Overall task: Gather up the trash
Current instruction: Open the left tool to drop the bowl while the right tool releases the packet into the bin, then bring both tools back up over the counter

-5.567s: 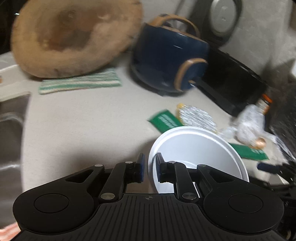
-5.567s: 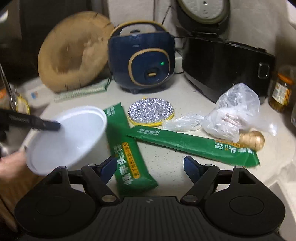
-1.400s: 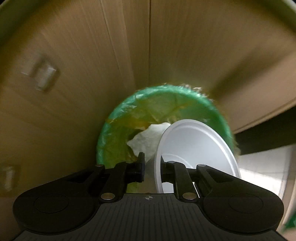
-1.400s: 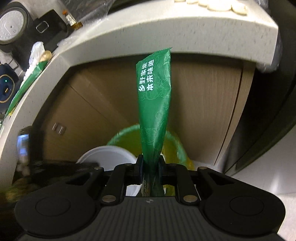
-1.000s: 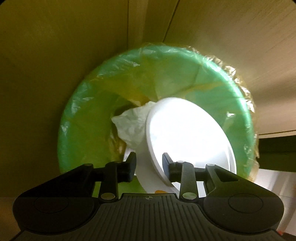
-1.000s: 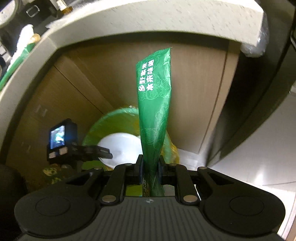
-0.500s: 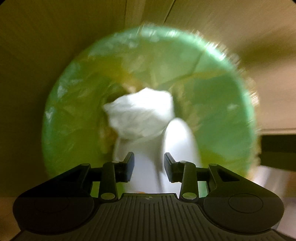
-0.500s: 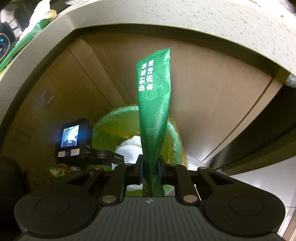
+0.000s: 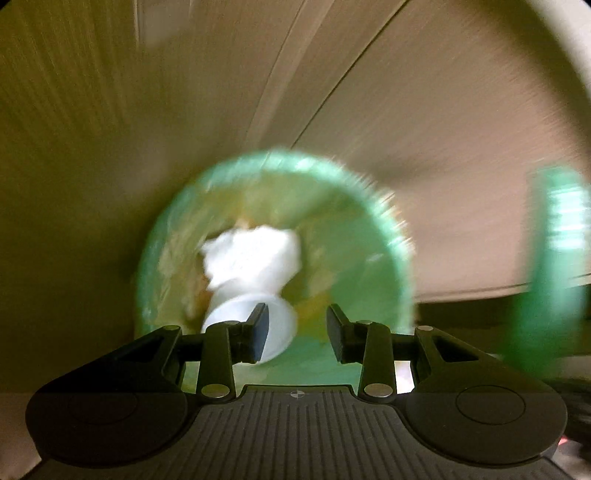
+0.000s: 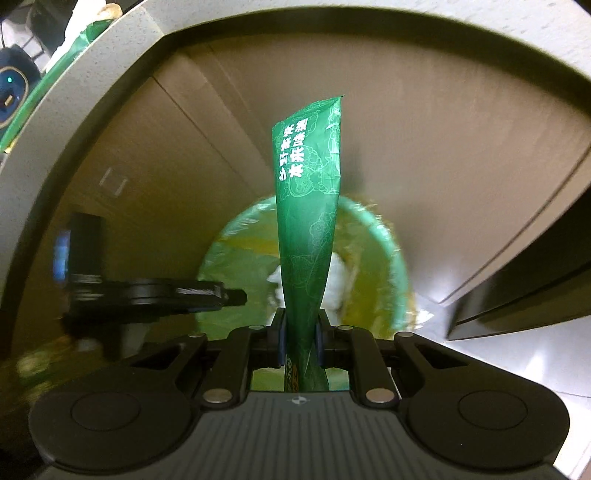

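Above the green-lined bin (image 10: 391, 258), right claw (image 10: 300, 339) pinches wrapper (image 10: 308, 206) lengthwise upright; left claw (image 9: 297, 326) gapes empty.

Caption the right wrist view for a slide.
Right gripper holds a green wrapper above the green-lined bin.

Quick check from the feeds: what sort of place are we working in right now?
Most likely a home kitchen, down at floor level beside the counter. A speckled countertop edge overhangs wooden cabinet doors, a bag-lined green trash bin stands below, and a dark blue appliance sits on the counter.
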`<action>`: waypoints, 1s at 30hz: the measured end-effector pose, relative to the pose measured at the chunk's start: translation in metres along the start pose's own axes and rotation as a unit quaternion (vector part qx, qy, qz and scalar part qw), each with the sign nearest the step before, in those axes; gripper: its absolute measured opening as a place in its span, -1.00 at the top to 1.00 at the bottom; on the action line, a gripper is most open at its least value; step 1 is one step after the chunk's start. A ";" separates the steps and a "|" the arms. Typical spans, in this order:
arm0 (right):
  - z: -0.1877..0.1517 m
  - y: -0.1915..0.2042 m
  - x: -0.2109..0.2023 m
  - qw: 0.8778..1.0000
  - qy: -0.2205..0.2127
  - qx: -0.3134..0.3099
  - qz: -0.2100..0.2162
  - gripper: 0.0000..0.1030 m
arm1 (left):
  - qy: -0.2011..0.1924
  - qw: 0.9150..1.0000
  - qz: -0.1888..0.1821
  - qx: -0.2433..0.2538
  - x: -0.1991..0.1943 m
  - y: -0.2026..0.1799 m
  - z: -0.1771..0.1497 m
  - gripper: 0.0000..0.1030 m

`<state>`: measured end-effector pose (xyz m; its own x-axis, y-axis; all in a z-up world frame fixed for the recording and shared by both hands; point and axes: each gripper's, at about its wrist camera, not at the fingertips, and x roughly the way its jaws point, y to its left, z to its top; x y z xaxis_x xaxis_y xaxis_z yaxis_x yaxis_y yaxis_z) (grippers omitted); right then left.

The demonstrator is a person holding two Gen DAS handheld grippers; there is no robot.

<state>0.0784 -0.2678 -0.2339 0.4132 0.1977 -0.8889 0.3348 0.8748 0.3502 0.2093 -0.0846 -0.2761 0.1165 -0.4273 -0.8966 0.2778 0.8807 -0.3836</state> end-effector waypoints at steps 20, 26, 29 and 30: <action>0.023 0.009 0.064 0.999 0.000 -0.041 0.009 0.31 | -0.216 0.976 -0.013 -0.014 -0.222 0.018 -0.014 0.25; 0.037 0.014 0.034 0.997 -0.025 -0.070 -0.022 0.31 | -0.254 0.967 -0.007 -0.024 -0.251 0.027 -0.007 0.25; 0.048 0.035 0.004 0.992 -0.066 -0.108 -0.027 0.31 | -0.273 0.962 0.001 -0.031 -0.261 0.030 0.000 0.25; 0.051 0.042 -0.009 0.989 -0.082 -0.120 -0.026 0.29 | -0.278 0.960 0.005 -0.035 -0.265 0.033 0.003 0.25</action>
<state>0.1322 -0.2555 -0.1957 0.5390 0.0924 -0.8372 0.1559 0.9658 0.2069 0.1902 0.0574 -0.0504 0.6147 -0.4450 -0.6512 0.2114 0.8884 -0.4075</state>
